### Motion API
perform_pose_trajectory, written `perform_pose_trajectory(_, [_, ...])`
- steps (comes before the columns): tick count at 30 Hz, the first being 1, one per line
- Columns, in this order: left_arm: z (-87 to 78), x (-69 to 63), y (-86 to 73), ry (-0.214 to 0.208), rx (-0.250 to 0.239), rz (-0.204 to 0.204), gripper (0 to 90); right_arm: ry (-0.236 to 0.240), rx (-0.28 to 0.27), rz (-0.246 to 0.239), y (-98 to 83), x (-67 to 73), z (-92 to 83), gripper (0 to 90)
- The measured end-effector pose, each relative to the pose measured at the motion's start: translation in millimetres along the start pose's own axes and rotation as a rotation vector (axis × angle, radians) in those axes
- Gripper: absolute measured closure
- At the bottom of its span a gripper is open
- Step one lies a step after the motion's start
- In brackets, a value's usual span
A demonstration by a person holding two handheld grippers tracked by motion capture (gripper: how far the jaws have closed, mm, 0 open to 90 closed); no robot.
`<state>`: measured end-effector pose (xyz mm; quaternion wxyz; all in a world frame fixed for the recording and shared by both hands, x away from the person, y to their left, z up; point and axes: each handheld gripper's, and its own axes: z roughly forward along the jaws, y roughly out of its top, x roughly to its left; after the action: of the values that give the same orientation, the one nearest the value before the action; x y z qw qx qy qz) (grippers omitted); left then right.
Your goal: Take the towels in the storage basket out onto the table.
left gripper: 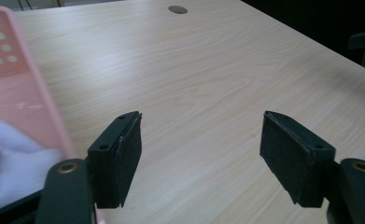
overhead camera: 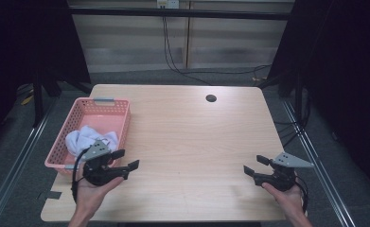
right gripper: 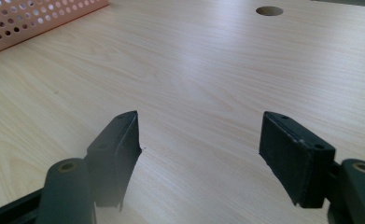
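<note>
My left gripper (overhead camera: 127,159) sat nearer, jaws spread and empty; the white cloth (overhead camera: 85,137) lay in the pink basket (overhead camera: 108,105), just outboard of its fingers. My right gripper (overhead camera: 253,165) idled, released.

A pale wooden table (overhead camera: 187,137) with a cable hole (overhead camera: 211,98); a pink basket (overhead camera: 122,124) sits left of frame.

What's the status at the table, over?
Left claw open, empty, beside the pink basket. Right claw open, empty, over bare table. White cloth lies in the basket, untouched. Nothing in the way.
</note>
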<state>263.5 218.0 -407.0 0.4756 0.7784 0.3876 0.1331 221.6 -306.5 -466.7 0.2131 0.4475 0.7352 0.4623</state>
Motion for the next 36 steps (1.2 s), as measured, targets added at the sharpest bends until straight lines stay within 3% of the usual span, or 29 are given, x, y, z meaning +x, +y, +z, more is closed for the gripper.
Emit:
perform_pose_trajectory(2, [-7.6, 8.0, 2.8, 0.027, -0.013, -0.013, 28.1, 0.002, 0.004, -0.001, 0.1, 1.4, 2.6, 28.5])
perform_pose_trajectory(5, [-17.7, 30.2, 10.0, 0.056, 0.007, -0.053, 26.2, 0.017, 0.022, -0.003, -0.1, 1.4, 8.7, 27.7])
perform_pose_trajectory(7, [-24.2, 42.9, 14.0, 0.107, 0.014, -0.050, 25.0, 0.029, 0.034, 0.000, -0.5, 1.2, 12.1, 27.8])
perform_pose_trajectory(10, [-32.2, 59.1, 17.6, 0.136, 0.009, -0.096, 23.9, 0.043, 0.048, 0.004, -0.6, 1.4, 14.5, 27.7])
perform_pose_trajectory(18, [-37.5, 100.5, 26.4, 0.199, 0.123, -0.112, 19.2, 0.057, 0.075, -0.015, -1.8, 4.6, 18.3, 26.5])
perform_pose_trajectory(22, [-30.5, 120.8, 29.2, 0.230, 0.176, -0.124, 17.6, 0.074, 0.091, -0.018, -1.7, 6.8, 22.7, 25.9])
perform_pose_trajectory(28, [-15.6, 142.2, 25.5, 0.225, 0.254, -0.134, 18.0, 0.074, 0.098, -0.026, -1.9, 8.0, 24.4, 24.9])
perform_pose_trajectory(29, [-12.6, 145.1, 24.9, 0.221, 0.257, -0.142, 17.2, 0.075, 0.099, -0.027, -2.0, 7.8, 24.4, 24.6])
perform_pose_trajectory(31, [-6.1, 147.5, 23.9, 0.265, 0.265, -0.145, 17.9, 0.073, 0.103, -0.021, -1.9, 8.0, 24.7, 24.6])
perform_pose_trajectory(32, [-2.6, 151.3, 23.2, 0.242, 0.276, -0.150, 15.6, 0.073, 0.101, -0.023, -2.0, 7.7, 25.0, 24.6])
perform_pose_trajectory(35, [5.9, 154.3, 23.1, 0.259, 0.321, -0.152, 14.3, 0.077, 0.107, -0.023, -2.2, 7.5, 26.1, 24.5])
perform_pose_trajectory(36, [10.4, 155.5, 22.1, 0.242, 0.333, -0.155, 14.9, 0.079, 0.107, -0.025, -2.3, 7.2, 26.3, 24.5])
